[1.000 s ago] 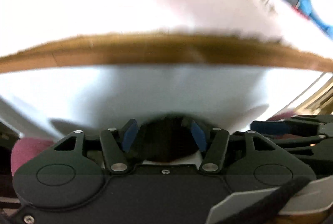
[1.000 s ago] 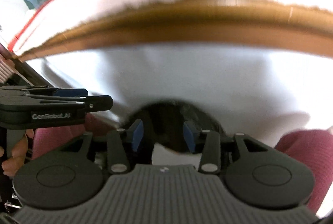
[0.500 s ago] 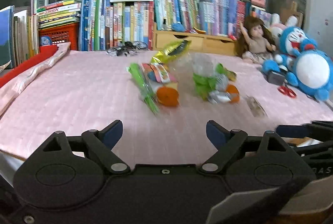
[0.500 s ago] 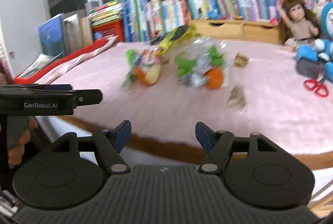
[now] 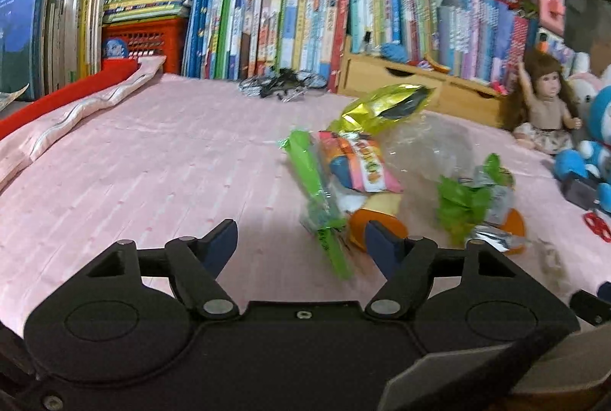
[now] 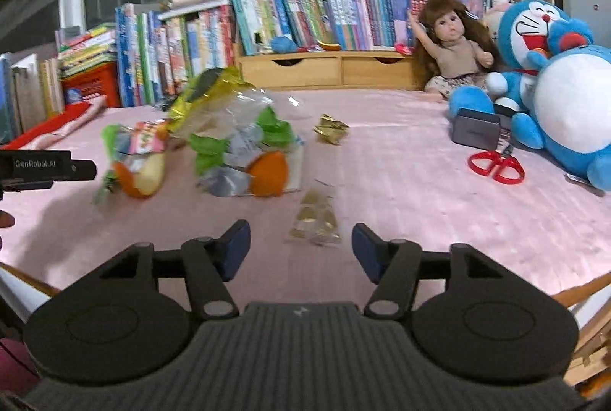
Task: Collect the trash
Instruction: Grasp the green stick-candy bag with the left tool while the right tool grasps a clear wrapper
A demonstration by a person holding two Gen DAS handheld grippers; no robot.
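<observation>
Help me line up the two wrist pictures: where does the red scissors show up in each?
Left wrist: red scissors at the far right edge, partly cut off.
Right wrist: right of centre, on the pink cover before the blue plush toy.
Shared landmark: the doll beside the wooden drawers.

books (image 6: 290,13), a doll (image 6: 452,48), a blue plush toy (image 6: 553,78) and red scissors (image 6: 496,164) line the pink cloth (image 6: 420,182).

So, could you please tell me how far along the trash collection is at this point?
Nothing looks collected yet. The wrapper pile, the small gold wrapper and the clear wrapper all lie loose on the pink cover. Neither claw holds anything: the left claw is open just short of the green wrapper, and the right claw is open near the clear wrapper. All the picking up is left, and no bin is in view.
</observation>
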